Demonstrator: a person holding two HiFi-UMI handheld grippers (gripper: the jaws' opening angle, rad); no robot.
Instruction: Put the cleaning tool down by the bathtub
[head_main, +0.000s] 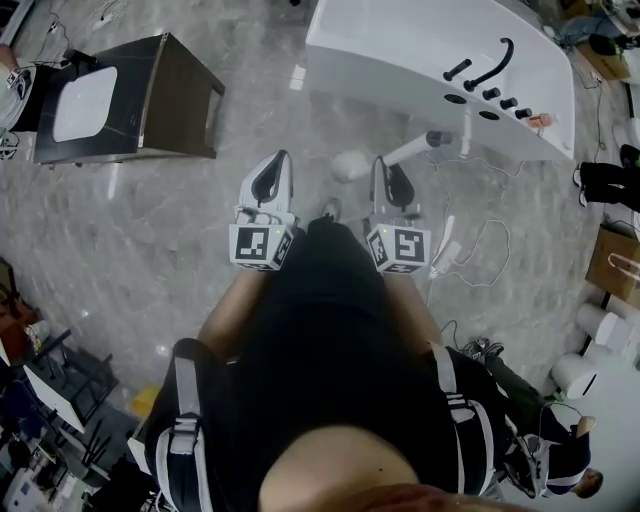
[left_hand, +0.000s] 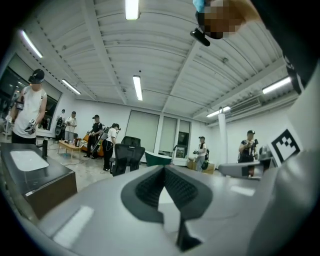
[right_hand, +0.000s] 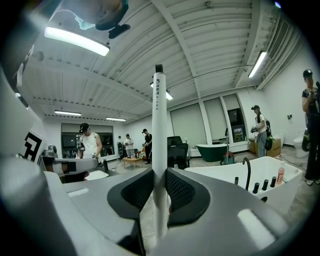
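Right claw (right_hand: 159, 182) grips white cleaning tool (right_hand: 159, 125) near bathtub (right_hand: 220, 172).

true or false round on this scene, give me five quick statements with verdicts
1. The right tool grips a white pole that stands upright. True.
2. The left tool holds a sponge. False: nothing is between its jaws.
3. The near bathtub is black. False: it is white.
4. A black faucet sits on that bathtub's rim. True.
5. The dark cabinet with the white basin stands on the person's right. False: it is on the left.
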